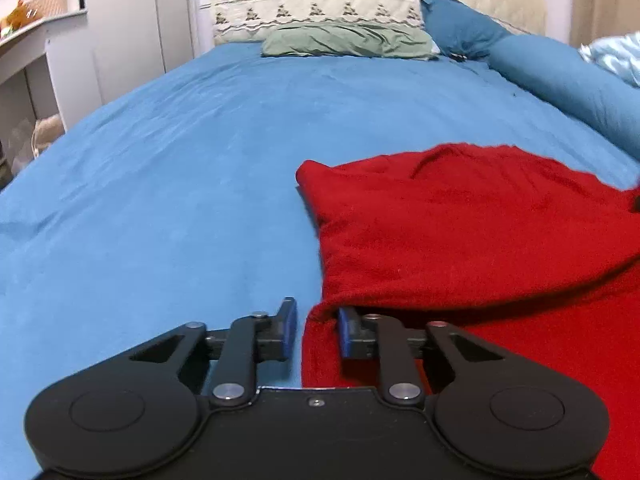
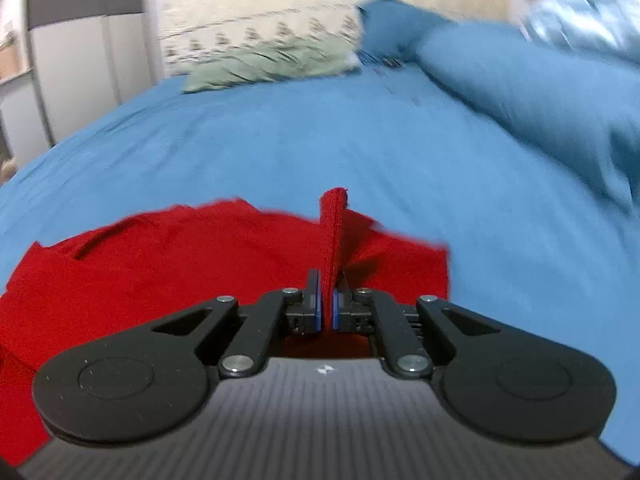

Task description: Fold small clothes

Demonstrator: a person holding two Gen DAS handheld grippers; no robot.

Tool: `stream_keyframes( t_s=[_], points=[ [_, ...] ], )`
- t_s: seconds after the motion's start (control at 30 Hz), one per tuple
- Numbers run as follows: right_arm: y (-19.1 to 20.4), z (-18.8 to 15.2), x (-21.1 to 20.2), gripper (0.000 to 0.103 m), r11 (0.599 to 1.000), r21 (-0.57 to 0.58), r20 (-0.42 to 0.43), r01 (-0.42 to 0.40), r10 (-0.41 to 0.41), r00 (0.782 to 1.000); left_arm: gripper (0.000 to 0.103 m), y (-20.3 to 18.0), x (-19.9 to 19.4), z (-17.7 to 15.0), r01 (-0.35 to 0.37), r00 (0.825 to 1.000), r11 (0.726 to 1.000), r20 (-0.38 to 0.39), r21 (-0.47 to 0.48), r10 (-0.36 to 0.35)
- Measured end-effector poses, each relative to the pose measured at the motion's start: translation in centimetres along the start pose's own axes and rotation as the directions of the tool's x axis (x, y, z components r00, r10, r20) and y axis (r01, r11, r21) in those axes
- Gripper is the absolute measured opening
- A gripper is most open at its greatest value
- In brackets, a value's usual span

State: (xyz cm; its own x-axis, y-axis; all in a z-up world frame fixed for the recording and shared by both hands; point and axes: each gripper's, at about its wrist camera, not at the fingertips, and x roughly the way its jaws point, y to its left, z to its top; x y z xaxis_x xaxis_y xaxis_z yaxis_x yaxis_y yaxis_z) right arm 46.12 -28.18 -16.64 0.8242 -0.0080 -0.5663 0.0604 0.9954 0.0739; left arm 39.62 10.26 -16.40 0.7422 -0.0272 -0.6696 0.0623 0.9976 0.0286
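Note:
A red knitted garment (image 1: 460,228) lies spread on the blue bedsheet (image 1: 180,160). My left gripper (image 1: 318,330) is open at the garment's near left edge, with its right finger tucked under a raised fold of the cloth and its left finger over the bare sheet. In the right wrist view the same red garment (image 2: 192,264) lies ahead and to the left. My right gripper (image 2: 327,300) is shut on a thin edge of it, which stands up between the pads.
A green pillow (image 1: 348,42) and a cream quilted headboard cover (image 1: 320,4) lie at the far end of the bed. A rolled blue duvet (image 1: 560,80) runs along the right. White cupboards (image 1: 132,40) stand to the left.

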Motion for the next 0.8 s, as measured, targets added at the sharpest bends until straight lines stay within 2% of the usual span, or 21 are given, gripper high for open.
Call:
stream_keyframes(
  t_s=[0.1,0.13,0.2,0.27,0.33,0.4,0.5,0.6,0.7,0.73,0.8],
  points=[
    [-1.5,-1.0,-0.1,0.021,0.993,0.112,0.003,-0.032,0.032,0.999,0.022,0.2,-0.3,-0.1,0.001,1.000,1.000,-0.016,-0.016,-0.001],
    [-1.7,-1.4,-0.3,0.024,0.991,0.129,-0.010,-0.034,0.035,0.999,0.022,0.3,-0.5,-0.2,-0.001,1.000,1.000,-0.020,-0.016,0.001],
    [-2.0,-1.7,-0.9,0.036,0.991,0.127,-0.017,-0.030,0.033,0.999,0.022,0.2,-1.3,-0.3,-0.004,1.000,1.000,-0.013,-0.011,0.004],
    [-2.3,-2.3,-1.8,0.086,0.994,0.111,-0.029,0.010,-0.007,1.000,0.025,0.0,-2.7,0.0,-0.001,1.000,1.000,0.029,0.003,0.001],
    [-2.4,-2.5,-3.7,0.096,0.995,0.100,0.026,0.027,-0.030,0.999,0.046,-0.5,-4.0,0.8,0.013,0.997,1.000,0.078,0.024,-0.015],
    [-2.2,-2.5,-5.0,0.101,0.999,0.052,0.084,-0.004,0.000,0.996,0.059,-1.3,-4.6,2.1,0.053,0.992,0.998,0.110,0.027,-0.055],
    [-0.7,-1.5,-3.6,0.102,0.998,-0.011,0.057,-0.054,0.055,0.997,0.071,-3.1,-3.4,3.9,0.102,0.989,0.994,0.106,0.043,-0.106],
    [-0.4,-0.9,-1.1,0.102,0.996,0.019,-0.020,-0.087,0.088,0.996,0.072,-4.5,-0.2,4.5,0.135,0.990,0.991,0.026,0.022,-0.136],
    [-0.9,-1.4,0.5,0.101,0.996,0.042,-0.070,-0.073,0.076,0.995,0.070,-4.5,2.8,3.7,0.121,0.991,0.993,-0.058,-0.017,-0.122],
    [-1.2,-1.6,1.0,0.101,0.997,0.038,-0.098,-0.071,0.075,0.992,0.071,-4.5,3.2,3.4,0.125,0.990,0.992,-0.064,-0.017,-0.126],
    [-1.6,-2.2,1.1,0.101,0.996,0.017,-0.098,-0.089,0.090,0.991,0.071,-4.3,3.3,3.1,0.134,0.989,0.991,-0.055,-0.001,-0.134]
  ],
)
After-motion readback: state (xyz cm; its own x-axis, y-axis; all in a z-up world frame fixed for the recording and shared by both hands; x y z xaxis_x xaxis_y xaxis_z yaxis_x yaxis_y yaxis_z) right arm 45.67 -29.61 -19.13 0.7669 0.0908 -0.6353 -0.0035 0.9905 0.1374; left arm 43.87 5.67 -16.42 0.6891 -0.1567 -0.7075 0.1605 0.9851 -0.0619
